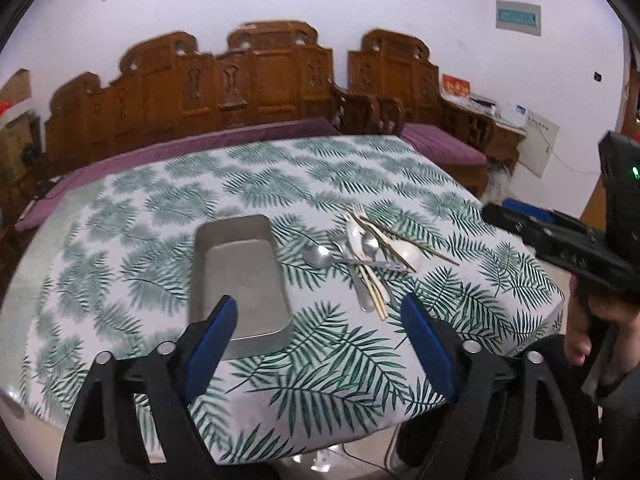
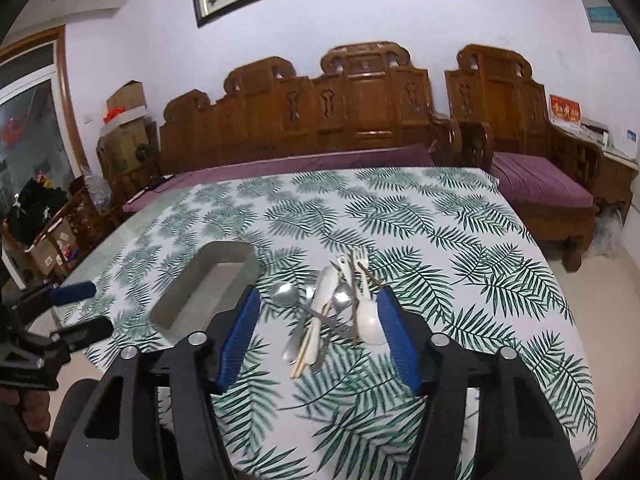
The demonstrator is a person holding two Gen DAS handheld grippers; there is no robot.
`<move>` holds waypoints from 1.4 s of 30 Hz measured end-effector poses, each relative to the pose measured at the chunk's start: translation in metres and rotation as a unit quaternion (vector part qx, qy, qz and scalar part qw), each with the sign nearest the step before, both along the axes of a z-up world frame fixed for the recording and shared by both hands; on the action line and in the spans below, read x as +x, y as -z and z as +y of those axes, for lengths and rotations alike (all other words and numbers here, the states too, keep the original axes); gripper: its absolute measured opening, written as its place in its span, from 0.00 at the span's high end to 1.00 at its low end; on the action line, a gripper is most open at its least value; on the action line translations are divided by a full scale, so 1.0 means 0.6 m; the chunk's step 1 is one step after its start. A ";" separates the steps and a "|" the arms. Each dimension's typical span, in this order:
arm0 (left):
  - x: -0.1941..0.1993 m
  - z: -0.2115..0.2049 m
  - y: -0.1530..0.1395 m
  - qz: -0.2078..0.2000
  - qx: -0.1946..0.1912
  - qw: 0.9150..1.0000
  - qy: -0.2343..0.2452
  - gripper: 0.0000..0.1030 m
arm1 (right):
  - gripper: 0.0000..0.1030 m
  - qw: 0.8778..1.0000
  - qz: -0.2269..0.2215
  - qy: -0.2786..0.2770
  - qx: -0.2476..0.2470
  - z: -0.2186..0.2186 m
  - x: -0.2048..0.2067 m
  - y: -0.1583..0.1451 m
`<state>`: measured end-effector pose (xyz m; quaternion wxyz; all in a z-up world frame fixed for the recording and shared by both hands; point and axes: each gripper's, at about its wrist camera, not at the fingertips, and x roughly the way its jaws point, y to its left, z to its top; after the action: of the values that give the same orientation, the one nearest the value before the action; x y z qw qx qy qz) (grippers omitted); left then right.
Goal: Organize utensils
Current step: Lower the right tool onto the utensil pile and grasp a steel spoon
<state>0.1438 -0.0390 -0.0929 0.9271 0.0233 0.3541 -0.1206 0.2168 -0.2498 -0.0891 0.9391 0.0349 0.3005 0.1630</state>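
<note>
A pile of utensils (image 1: 366,256) lies on the leaf-patterned tablecloth: metal spoons, a white ceramic spoon (image 1: 410,256), a fork and chopsticks. An empty grey metal tray (image 1: 240,276) sits to their left. My left gripper (image 1: 320,320) is open and empty, hovering above the table's near edge between tray and pile. In the right wrist view the pile (image 2: 332,312) lies just ahead of my right gripper (image 2: 316,328), which is open and empty above it. The tray (image 2: 200,296) shows at left there.
The table (image 2: 460,240) is covered with a white and green cloth. A carved wooden bench with purple cushions (image 2: 360,120) stands behind it. Boxes and clutter (image 2: 48,220) sit at the far left. The right gripper's body (image 1: 580,248) shows at the right of the left wrist view.
</note>
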 end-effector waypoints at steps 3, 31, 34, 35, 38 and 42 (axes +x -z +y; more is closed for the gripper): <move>0.033 -0.013 0.022 0.017 0.003 1.000 0.010 0.34 | 0.44 1.000 0.010 -0.001 0.004 -0.011 0.035 0.013; 0.135 0.007 0.113 0.088 0.015 0.996 -0.001 0.46 | 0.71 0.963 0.133 -0.215 -0.094 0.173 0.256 0.224; 0.138 0.012 0.112 0.089 0.018 0.996 -0.005 0.46 | 0.73 0.959 0.138 -0.211 -0.129 0.181 0.258 0.241; 0.141 0.015 0.112 0.091 0.017 0.996 -0.006 0.46 | 0.73 0.958 0.140 -0.209 -0.139 0.182 0.257 0.244; 0.142 0.016 0.107 0.089 0.019 0.996 -0.009 0.46 | 0.76 0.954 0.146 -0.208 -0.161 0.179 0.256 0.258; 0.143 0.013 0.105 0.087 0.021 0.996 -0.009 0.46 | 0.89 0.956 0.154 -0.206 -0.138 0.167 0.258 0.253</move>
<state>0.2294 -0.0310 -0.1559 0.8931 0.0294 0.4361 -0.1065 0.3714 -0.1497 -0.2408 0.8230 -0.1331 0.4618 0.3028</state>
